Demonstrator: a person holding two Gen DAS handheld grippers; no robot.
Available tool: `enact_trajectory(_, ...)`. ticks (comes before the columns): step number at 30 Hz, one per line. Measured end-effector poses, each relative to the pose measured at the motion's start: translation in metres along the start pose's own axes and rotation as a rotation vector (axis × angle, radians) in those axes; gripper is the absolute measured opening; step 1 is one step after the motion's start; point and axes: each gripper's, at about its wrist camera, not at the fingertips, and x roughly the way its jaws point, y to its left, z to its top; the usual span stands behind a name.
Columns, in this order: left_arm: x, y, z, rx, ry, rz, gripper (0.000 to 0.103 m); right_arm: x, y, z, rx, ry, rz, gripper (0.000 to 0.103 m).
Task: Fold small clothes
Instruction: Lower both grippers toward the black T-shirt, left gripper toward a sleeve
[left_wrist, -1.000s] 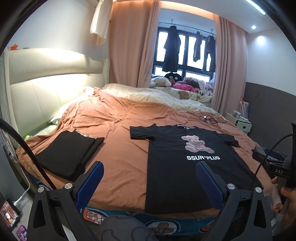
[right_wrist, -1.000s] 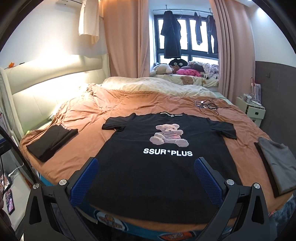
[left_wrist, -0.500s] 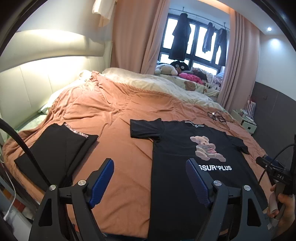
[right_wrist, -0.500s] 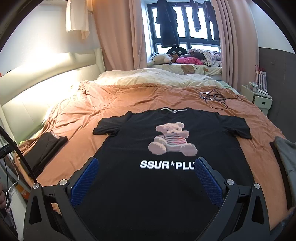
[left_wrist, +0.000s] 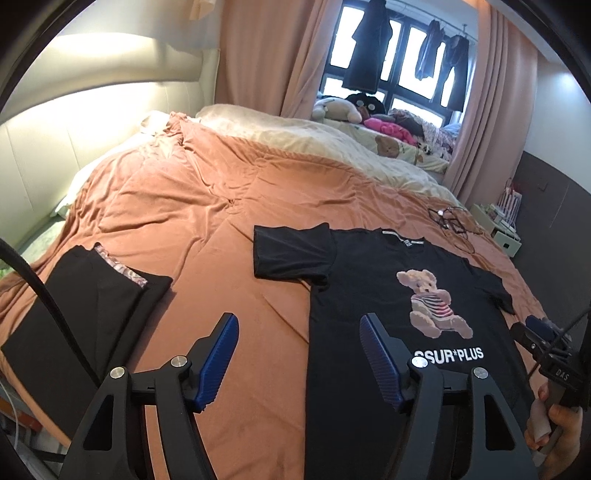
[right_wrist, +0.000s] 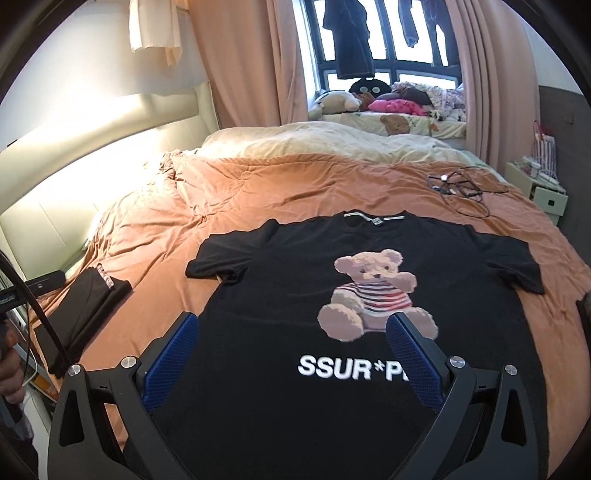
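A black T-shirt (right_wrist: 295, 280) with a teddy bear print and white "SSUR*PLUS" letters lies flat, face up, on the orange bedspread (right_wrist: 258, 184); it also shows in the left wrist view (left_wrist: 369, 280). My right gripper (right_wrist: 291, 336) is open and empty, held above the shirt's lower front. My left gripper (left_wrist: 299, 336) is open and empty, above the shirt's left edge and the bedspread (left_wrist: 184, 206). The right gripper's body (left_wrist: 546, 343) shows at the right edge of the left wrist view.
A folded black garment (left_wrist: 85, 314) lies on the bed's left side, also in the right wrist view (right_wrist: 85, 306). Tangled cables (right_wrist: 458, 188) lie at the far right. A cream duvet (right_wrist: 314, 144) lies behind. A nightstand (right_wrist: 543, 188) stands right of the bed.
Both grippers have moved forward and lower over the bed, closer to the T-shirt. The left gripper's jaws have narrowed a little. The shirt has not moved.
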Motion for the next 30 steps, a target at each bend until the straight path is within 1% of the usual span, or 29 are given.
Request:
enact_trajectory(5,0.039,0.002,0.021,-0.006,0.047,-0.011,0.07,0.033,-0.007,0.019,0.006,0.031,0.018,0.092)
enact_trajectory(7,0.056,0.005,0.029,-0.017,0.065,-0.008,0.07,0.047,-0.009,0.026,0.01,0.048,0.02,0.082)
enact_trajectory(10,0.082,0.007,0.04,-0.023,0.098,-0.002,0.066,0.073,-0.015,0.039,0.03,0.082,0.046,0.08)
enact_trajectory(15,0.123,0.013,0.054,-0.042,0.147,-0.012,0.065,0.11,-0.024,0.056,0.045,0.122,0.064,0.078)
enact_trajectory(17,0.137,0.017,0.057,-0.053,0.165,-0.015,0.059,0.127,-0.026,0.064,0.048,0.137,0.071,0.075)
enact_trajectory(20,0.161,0.023,0.064,-0.064,0.195,-0.016,0.056,0.148,-0.03,0.073,0.057,0.157,0.078,0.072)
enact_trajectory(26,0.214,0.039,0.078,-0.068,0.247,-0.018,0.055,0.19,-0.029,0.083,0.062,0.191,0.105,0.061)
enact_trajectory(28,0.231,0.044,0.081,-0.072,0.265,-0.017,0.055,0.207,-0.027,0.083,0.059,0.211,0.117,0.055)
enact_trajectory(30,0.248,0.052,0.084,-0.078,0.285,-0.012,0.056,0.224,-0.024,0.085,0.062,0.23,0.125,0.053)
